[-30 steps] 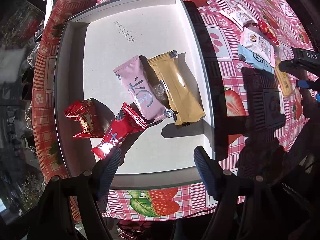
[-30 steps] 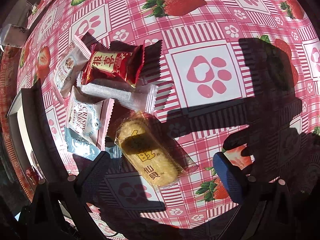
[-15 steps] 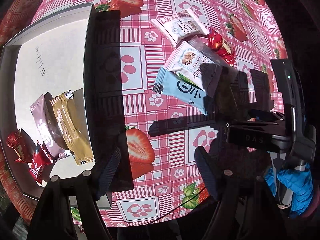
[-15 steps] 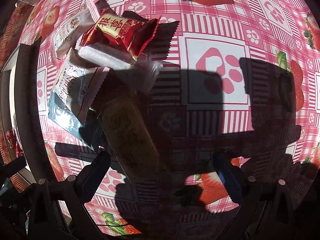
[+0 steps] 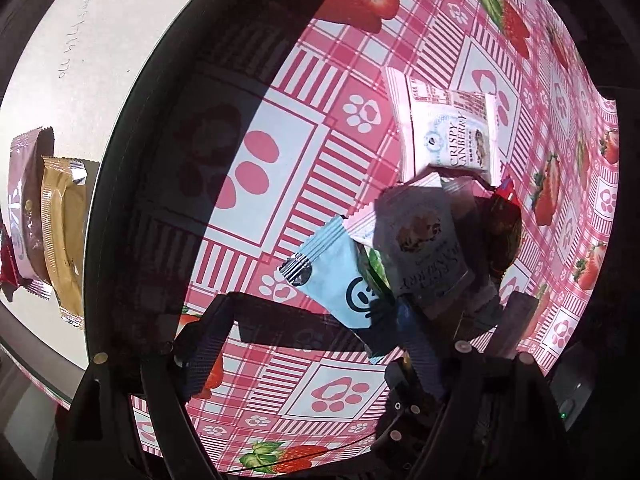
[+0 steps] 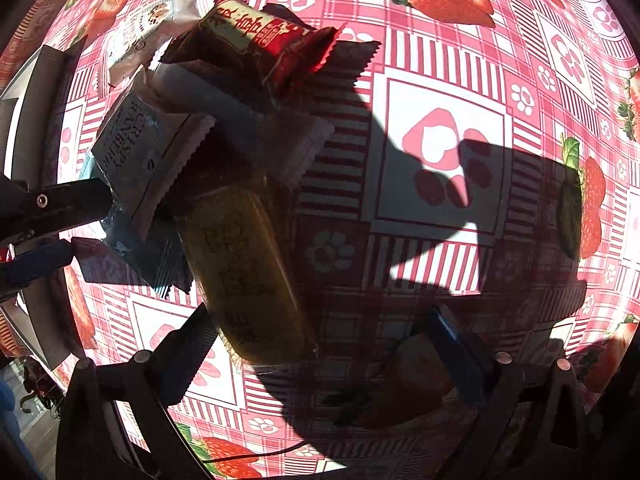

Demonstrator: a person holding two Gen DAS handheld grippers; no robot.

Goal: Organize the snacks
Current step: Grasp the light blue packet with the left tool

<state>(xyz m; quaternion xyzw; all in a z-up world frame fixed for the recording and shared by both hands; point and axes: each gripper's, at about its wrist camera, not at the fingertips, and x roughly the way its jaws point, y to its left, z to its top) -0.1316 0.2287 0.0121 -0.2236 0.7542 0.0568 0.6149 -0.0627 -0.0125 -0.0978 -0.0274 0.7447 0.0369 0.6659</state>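
A pile of snack packets lies on the strawberry tablecloth. In the left wrist view my left gripper (image 5: 312, 340) is open just in front of a light blue packet (image 5: 340, 276), with a shaded Crispy Cranberry packet (image 5: 424, 252) beside it and a second Crispy Cranberry packet (image 5: 448, 132) farther off. In the right wrist view my right gripper (image 6: 324, 344) is open around the near end of a yellow rice-cracker packet (image 6: 244, 272). Behind it lie a Crispy Cranberry packet (image 6: 144, 156), a white packet (image 6: 248, 128) and a red packet (image 6: 264, 36).
A white tray (image 5: 120, 128) stands at the left in the left wrist view, holding a gold packet (image 5: 64, 232), a pink packet (image 5: 24, 204) and a red one at its edge. The left gripper's fingers (image 6: 60, 200) show at the left of the right wrist view.
My left gripper has swung from over the tray to the snack pile on the cloth. My right gripper has moved in closer, and the yellow packet now lies between its fingers.
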